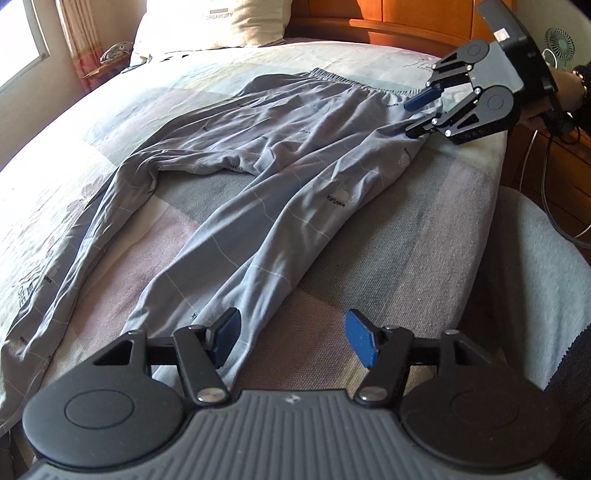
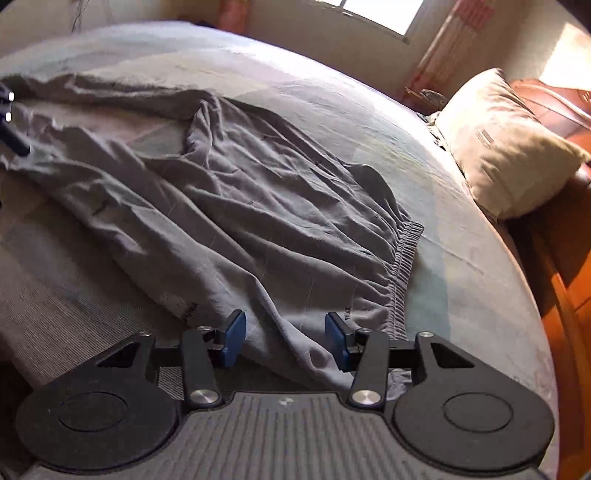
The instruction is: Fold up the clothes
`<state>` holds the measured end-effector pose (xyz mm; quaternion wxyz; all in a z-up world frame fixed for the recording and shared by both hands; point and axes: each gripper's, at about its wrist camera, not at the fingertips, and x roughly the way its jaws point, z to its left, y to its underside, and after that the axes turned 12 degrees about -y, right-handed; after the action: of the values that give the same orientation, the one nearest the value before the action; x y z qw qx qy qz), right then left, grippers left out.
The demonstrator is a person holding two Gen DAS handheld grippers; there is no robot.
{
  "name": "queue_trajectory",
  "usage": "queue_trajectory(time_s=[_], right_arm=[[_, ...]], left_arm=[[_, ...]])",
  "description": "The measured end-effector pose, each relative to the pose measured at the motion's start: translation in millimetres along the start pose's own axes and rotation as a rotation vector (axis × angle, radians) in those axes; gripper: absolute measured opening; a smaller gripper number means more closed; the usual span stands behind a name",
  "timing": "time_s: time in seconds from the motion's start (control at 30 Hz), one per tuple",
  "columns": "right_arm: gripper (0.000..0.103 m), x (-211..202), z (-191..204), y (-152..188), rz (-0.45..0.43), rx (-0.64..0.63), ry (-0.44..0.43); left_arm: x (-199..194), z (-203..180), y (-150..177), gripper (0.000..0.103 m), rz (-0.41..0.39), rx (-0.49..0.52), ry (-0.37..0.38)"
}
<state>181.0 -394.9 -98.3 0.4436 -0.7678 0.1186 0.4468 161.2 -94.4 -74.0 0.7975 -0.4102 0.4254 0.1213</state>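
two claws, both open, meet our grey trousers spread flat on the bed: our left claw straddles a leg cuff, our right claw straddles the waistband corner, neither pinching cloth.

The left wrist camera sat low at the foot end of the trousers, close over one leg hem, and looked up their length toward the waistband and the pillow beyond. The right wrist camera hovered close over the waistband corner and faced the other way, down the legs, with the pillow off to its right. Both took in the trousers and the bedspread, and a dark shape at the right view's left edge was probably the left gripper.
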Motion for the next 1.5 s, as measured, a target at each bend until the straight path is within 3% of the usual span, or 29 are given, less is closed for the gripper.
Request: queue_trajectory(time_s=[0.03, 0.1, 0.13, 0.17, 0.27, 0.43, 0.5, 0.6, 0.67, 0.87, 1.07, 1.5], right_arm=[[0.028, 6.5, 1.2, -1.7, 0.028, -0.042, -0.004], [0.023, 17.4, 3.5, -5.0, 0.077, -0.12, -0.016], [0.016, 19.3, 4.3, -6.6, 0.091, -0.146, -0.026], [0.001, 19.1, 5.5, -8.0, 0.104, -0.168, -0.035], [0.002, -0.8, 10.5, -5.7, 0.102, -0.244, -0.046], [0.001, -43.4, -1.2, 19.1, 0.12, -0.241, -0.105], [0.002, -47.9, -2.5, 31.6, 0.166, -0.238, -0.125], [0.002, -45.2, 0.6, 43.8, 0.232, -0.251, -0.086], [0.002, -46.5, 2.6, 44.0, 0.23, -0.241, -0.066], [0.013, -57.2, 30.2, 15.5, 0.065, -0.207, -0.128], [0.014, -39.5, 68.0, -12.0, -0.007, -0.229, -0.225], [0.019, -33.5, 82.6, -39.1, -0.071, -0.044, -0.282]], left_arm=[[-1.7, 0.9, 0.8, 0.064, 0.002, -0.005, -0.006], [-5.1, 2.6, 2.5, 0.064, 0.007, -0.016, -0.018], [-7.6, 3.2, 3.8, 0.064, 0.007, -0.021, -0.024], [-10.0, 3.7, 5.3, 0.064, 0.009, -0.026, -0.031], [-16.1, 5.2, 11.1, 0.064, 0.02, -0.041, -0.044], [-22.3, 8.2, 26.8, 0.064, 0.063, -0.059, -0.046], [-24.2, 10.5, 33.9, 0.064, 0.08, -0.07, -0.041], [-25.3, 22.1, 46.9, 0.064, 0.116, -0.139, -0.04], [-26.7, 32.1, 54.8, 0.064, 0.137, -0.198, -0.045], [-37.2, 69.7, 83.5, 0.064, 0.179, -0.413, -0.062], [-56.3, 127.8, 139.1, 0.064, 0.204, -0.749, -0.084], [-75.9, 218.2, 291.1, 0.064, 0.036, -1.423, -0.14]])
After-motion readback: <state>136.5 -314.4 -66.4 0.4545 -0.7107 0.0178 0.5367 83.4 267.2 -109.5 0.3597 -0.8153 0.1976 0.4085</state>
